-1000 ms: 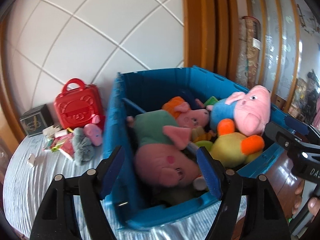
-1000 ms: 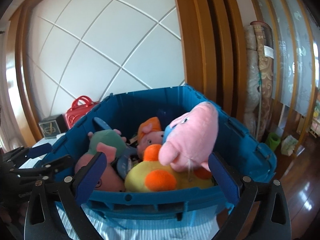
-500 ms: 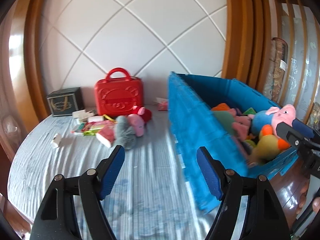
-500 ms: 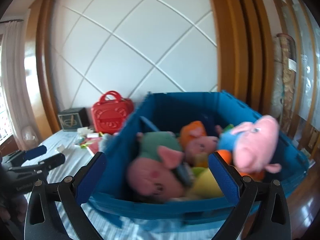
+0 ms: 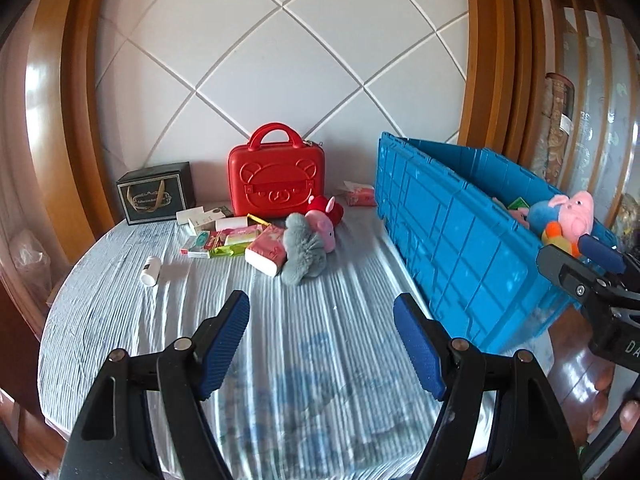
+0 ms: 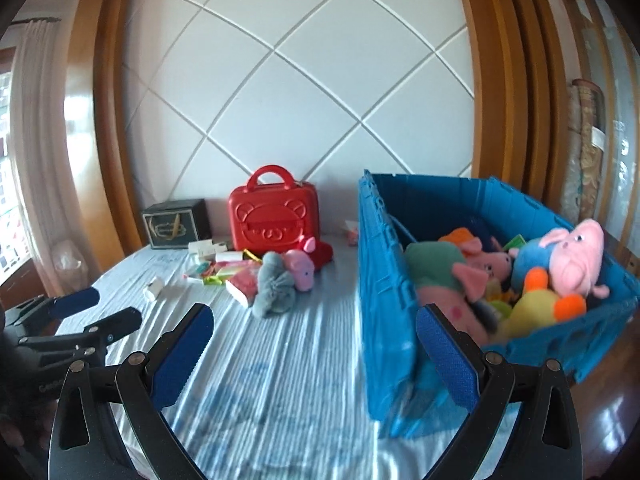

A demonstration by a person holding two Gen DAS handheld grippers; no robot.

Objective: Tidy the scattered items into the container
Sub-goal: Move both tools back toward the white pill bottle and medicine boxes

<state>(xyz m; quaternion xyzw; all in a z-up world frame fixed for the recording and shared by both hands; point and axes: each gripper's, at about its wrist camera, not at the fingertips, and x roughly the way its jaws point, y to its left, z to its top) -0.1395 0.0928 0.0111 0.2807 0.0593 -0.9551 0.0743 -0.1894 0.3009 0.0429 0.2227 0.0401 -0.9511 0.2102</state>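
A blue plastic crate (image 5: 460, 240) (image 6: 384, 300) stands on the right of the striped bed, filled with plush toys (image 6: 560, 256). Left of it lies a scatter: a grey plush (image 5: 302, 254) (image 6: 274, 286), a pink pig plush (image 5: 322, 224) (image 6: 302, 266), a pink tissue pack (image 5: 266, 254), small boxes and packets (image 5: 218, 236), and a white bottle (image 5: 150, 270). My left gripper (image 5: 322, 342) hovers open over bare bedding, short of the scatter. My right gripper (image 6: 314, 354) is open too, with the crate's near corner by its right finger. Neither holds anything.
A red bear-face case (image 5: 276, 176) and a dark gift box (image 5: 156, 198) stand at the quilted headboard. Another tissue pack (image 5: 360, 196) lies behind the crate. The bed's edge drops to a wooden floor (image 6: 608, 420) on the right. Rolled mats (image 5: 560, 128) lean by the wall.
Both grippers have swung left, away from the crate and toward the scattered items. The crate slid from centre to the right of both views. Jaws stayed open.
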